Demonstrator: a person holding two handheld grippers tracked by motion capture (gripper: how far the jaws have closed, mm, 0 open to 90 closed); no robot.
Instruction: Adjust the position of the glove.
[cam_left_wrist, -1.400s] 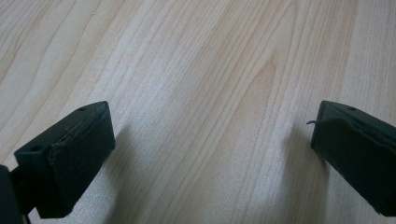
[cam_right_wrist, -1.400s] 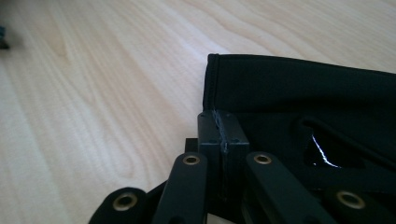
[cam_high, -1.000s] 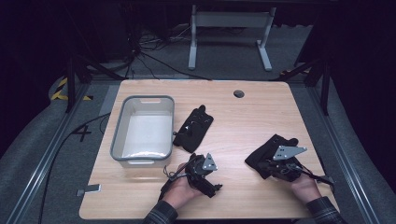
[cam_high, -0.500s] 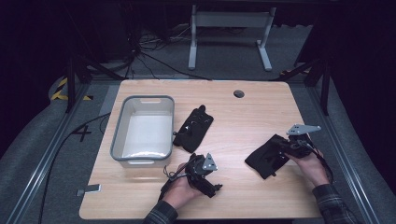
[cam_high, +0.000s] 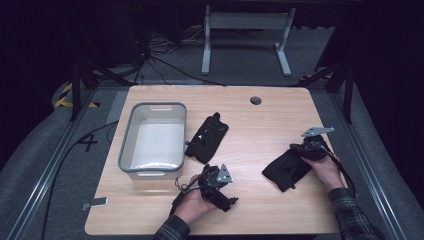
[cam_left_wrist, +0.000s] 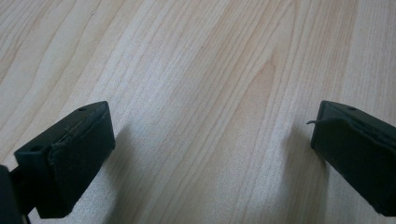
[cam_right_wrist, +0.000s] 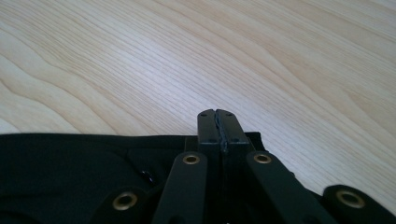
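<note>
Two black fabric pouches lie on the wooden table (cam_high: 260, 120). One pouch (cam_high: 207, 137) rests beside the grey bin (cam_high: 131, 150). The other pouch (cam_high: 286, 170) lies at the right. My right gripper (cam_high: 301, 148) is at that pouch's far right corner, held by a hand. In the right gripper view its jaws are pressed together (cam_right_wrist: 218, 125), nothing visible between them, with black fabric (cam_right_wrist: 70, 177) under them and bare wood beyond. My left gripper (cam_high: 222, 196) rests near the table's front middle. In the left gripper view its jaws stand wide apart (cam_left_wrist: 210, 149) over bare wood.
The grey bin has a white inside and holds nothing visible. A round cable hole (cam_high: 256, 100) sits near the table's far edge. A metal stand (cam_high: 245, 30) and cables lie on the floor beyond the table.
My right gripper has moved from on top of the right pouch, away from the person, to the pouch's far right corner. The pouch stayed put. The left gripper has not moved.
</note>
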